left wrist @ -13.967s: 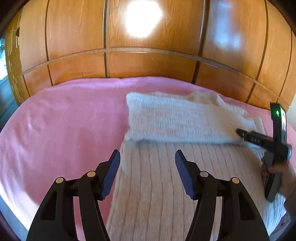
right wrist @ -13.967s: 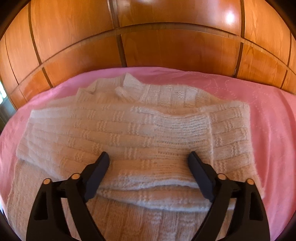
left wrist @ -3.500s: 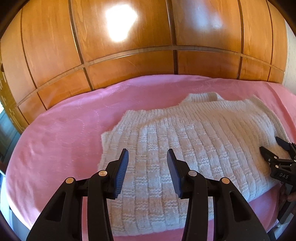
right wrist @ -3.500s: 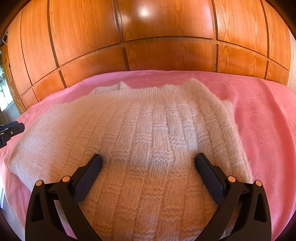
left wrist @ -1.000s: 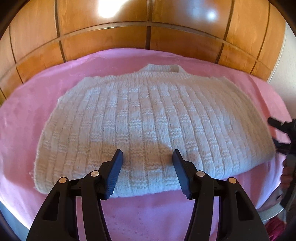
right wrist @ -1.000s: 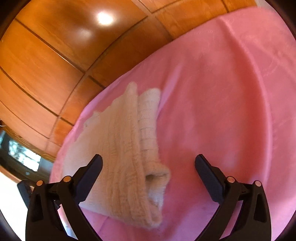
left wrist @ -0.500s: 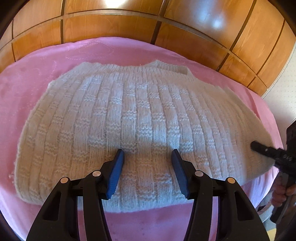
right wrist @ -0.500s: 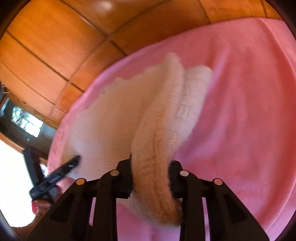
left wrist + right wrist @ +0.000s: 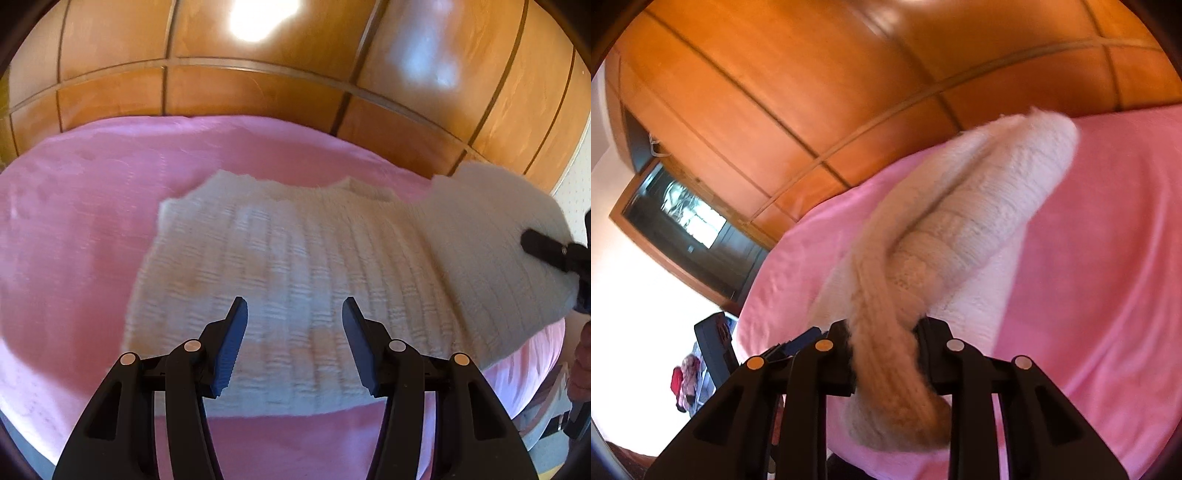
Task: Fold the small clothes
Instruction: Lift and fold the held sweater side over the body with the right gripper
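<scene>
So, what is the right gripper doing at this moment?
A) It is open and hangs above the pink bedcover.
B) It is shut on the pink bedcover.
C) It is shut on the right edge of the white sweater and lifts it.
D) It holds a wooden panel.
C: the right gripper is shut on a thick roll of the white sweater, whose right edge stands raised off the pink bedcover.

Both tools are matte black plastic with triangular cut-outs in their arms. The left claw (image 9: 291, 345) carries ribbed dark-blue pads (image 9: 229, 350) on its fingers and round brass-coloured rivets along each arm. The right claw (image 9: 884, 347) shows the same black frame, two pale rivets per side.
</scene>
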A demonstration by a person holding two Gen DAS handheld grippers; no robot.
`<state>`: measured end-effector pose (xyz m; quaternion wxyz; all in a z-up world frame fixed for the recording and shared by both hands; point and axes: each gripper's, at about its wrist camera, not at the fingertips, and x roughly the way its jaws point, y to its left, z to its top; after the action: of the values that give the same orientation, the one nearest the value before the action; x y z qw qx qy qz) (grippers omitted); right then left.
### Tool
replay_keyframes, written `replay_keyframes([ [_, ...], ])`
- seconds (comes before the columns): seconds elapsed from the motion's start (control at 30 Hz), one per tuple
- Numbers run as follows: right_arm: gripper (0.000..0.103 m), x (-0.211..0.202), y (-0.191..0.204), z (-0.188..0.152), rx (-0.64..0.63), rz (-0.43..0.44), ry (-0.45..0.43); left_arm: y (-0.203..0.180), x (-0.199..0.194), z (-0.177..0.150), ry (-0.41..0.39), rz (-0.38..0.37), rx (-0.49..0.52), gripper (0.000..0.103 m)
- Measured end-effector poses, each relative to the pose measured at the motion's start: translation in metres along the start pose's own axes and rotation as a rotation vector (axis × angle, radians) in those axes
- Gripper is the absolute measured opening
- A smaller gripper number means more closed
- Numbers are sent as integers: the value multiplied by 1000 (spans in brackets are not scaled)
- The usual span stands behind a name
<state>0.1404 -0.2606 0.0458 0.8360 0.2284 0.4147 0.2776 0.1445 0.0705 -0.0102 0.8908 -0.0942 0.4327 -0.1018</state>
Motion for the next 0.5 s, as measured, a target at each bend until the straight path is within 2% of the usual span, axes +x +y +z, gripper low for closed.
replay_keyframes([
  [0.27, 22, 58, 46, 8, -68, 36, 62, 39, -13, 0, -18, 38, -61, 53],
  [0.5, 22, 111, 60, -4, -88, 1, 138, 58, -18, -5, -12, 63, -88, 53],
])
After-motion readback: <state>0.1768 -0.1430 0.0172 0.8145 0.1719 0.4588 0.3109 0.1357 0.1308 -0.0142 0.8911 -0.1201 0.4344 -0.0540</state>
